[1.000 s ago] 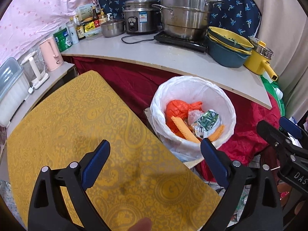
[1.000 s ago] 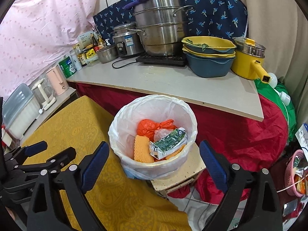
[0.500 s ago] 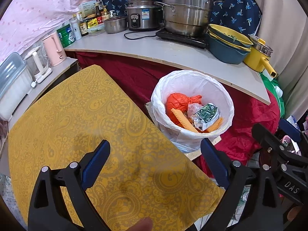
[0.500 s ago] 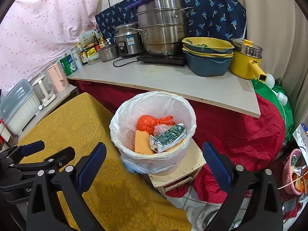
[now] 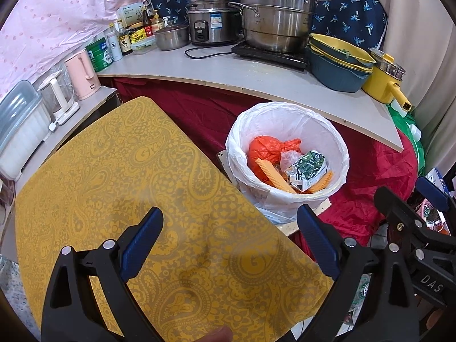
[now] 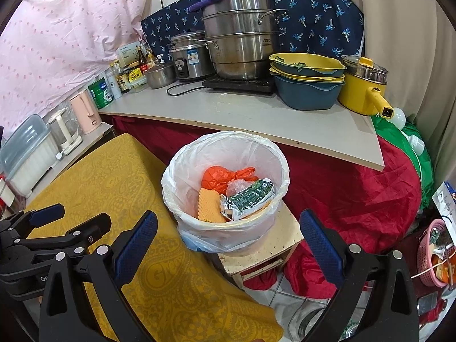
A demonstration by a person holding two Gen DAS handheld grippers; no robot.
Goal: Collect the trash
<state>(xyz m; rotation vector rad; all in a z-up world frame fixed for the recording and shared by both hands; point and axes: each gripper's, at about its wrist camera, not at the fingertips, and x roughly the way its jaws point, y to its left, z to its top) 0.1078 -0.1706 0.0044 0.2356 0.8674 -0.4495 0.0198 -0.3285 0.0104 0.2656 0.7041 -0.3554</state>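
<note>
Trash sits in the white-lined bin (image 6: 225, 182), which stands on a small wooden stool (image 6: 265, 250) just off the right edge of the yellow-clothed table (image 5: 119, 176): an orange knotted bag (image 6: 219, 178), a green carton (image 6: 250, 196), a clear crumpled wrapper (image 6: 238, 185) and ridged orange packets (image 6: 209, 203) all lie inside, below the rim. The left gripper (image 5: 229, 245) hangs over the near part of the cloth with its jaws spread wide and nothing between them; the right gripper (image 6: 228, 245) is likewise released and empty, aimed at the near side of the bin. No loose rubbish shows on the cloth, so the collecting looks close to done, perhaps with only the liner left to handle. The risk from here, as I judge it, lies with the bin's perch: the stool top is barely wider than the bin, and a push from either tool on the rim could tip it toward the tiled floor (image 6: 287, 293). The thin liner would likely tear or slip off the rim if pinched on one side only, and the light carton resting on top could spill out
</note>
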